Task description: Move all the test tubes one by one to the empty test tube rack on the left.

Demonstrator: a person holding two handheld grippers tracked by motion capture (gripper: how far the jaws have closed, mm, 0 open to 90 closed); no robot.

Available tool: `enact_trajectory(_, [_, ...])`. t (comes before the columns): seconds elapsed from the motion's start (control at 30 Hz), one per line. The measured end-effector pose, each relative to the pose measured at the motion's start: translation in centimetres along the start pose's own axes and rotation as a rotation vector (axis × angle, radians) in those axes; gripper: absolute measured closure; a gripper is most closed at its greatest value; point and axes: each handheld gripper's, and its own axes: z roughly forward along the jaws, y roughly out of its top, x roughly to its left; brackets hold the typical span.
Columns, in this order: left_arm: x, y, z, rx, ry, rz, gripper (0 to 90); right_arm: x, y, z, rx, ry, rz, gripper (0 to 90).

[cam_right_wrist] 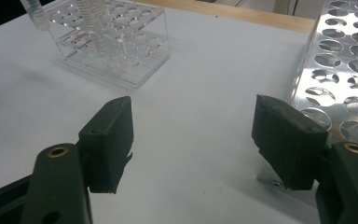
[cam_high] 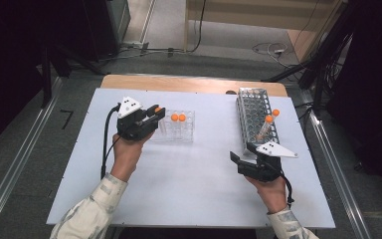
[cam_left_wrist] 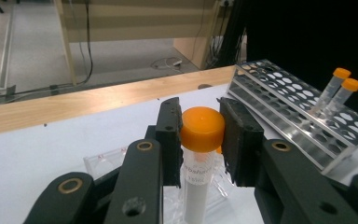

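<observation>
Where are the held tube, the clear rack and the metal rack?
held tube (cam_left_wrist: 202, 129): left gripper view, orange cap.
clear rack (cam_high: 188, 135): high view, front wall.
metal rack (cam_high: 251, 94): high view, far end.

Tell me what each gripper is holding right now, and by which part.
The left gripper clamps a clear plastic tube by its round orange cap, above the clear acrylic rack. The right gripper stands open over the white tabletop, holding nothing.

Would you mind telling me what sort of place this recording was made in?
Probably a lab-style test bench: orange-capped tubes stand in a metal tube rack, a clear acrylic rack sits on the white table, and loose cables run across the floor.
</observation>
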Motion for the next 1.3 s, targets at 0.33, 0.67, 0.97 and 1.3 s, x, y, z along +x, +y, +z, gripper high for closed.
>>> enact_trajectory(0.33, [0.4,1.1,1.4,-0.006,0.036,0.007,70.1,-0.2,0.0,0.0,-0.001,-0.004,0.001,27.8])
enact_trajectory(0.67, [0.6,1.1,2.8,-0.006,0.069,0.016,70.1,-0.2,0.0,-0.1,-0.003,-0.003,0.001,27.9])
enact_trajectory(0.97, [0.6,0.8,3.6,-0.001,0.073,0.017,70.1,-0.2,0.0,0.0,0.000,-0.001,0.002,27.9])
enact_trajectory(1.3, [0.0,-0.4,4.2,0.016,0.074,0.055,69.9,-0.2,0.0,0.0,0.002,-0.002,0.002,27.9])
